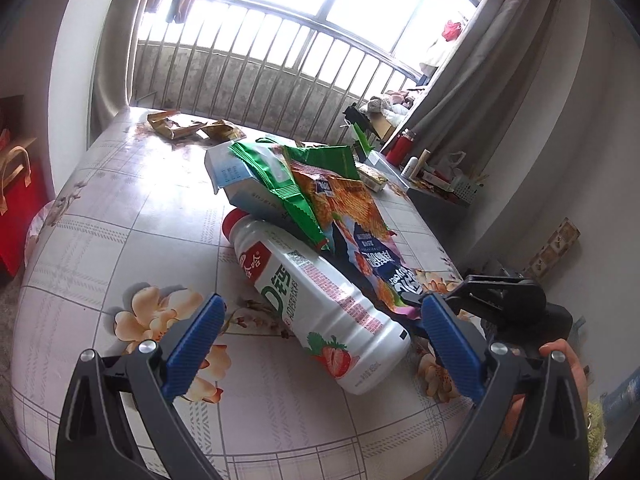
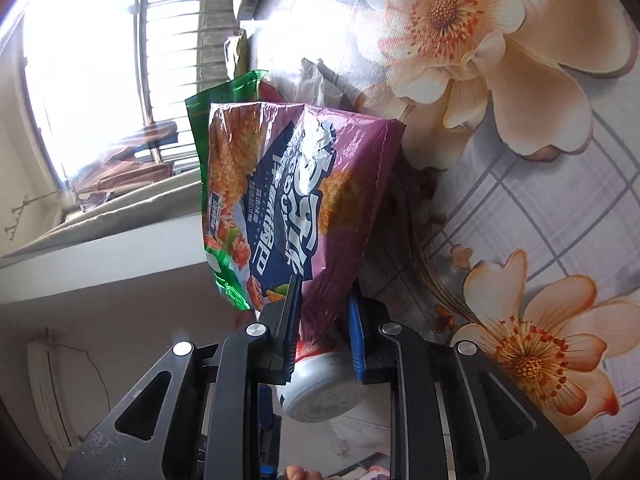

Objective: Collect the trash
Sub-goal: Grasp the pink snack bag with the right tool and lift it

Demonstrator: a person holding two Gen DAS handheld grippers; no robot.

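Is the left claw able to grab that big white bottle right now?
Probably yes. The left claw is open, with the white bottle lying on the flowery tablecloth right between its fingers. Only the bottle's far end is buried under the snack bags; the near end is free.

The snack bag (image 1: 352,216) hides the box's (image 1: 232,178) far end and the bottle's (image 1: 316,300) shoulder.

Bright barred window (image 1: 304,12), grey curtains (image 1: 492,64)
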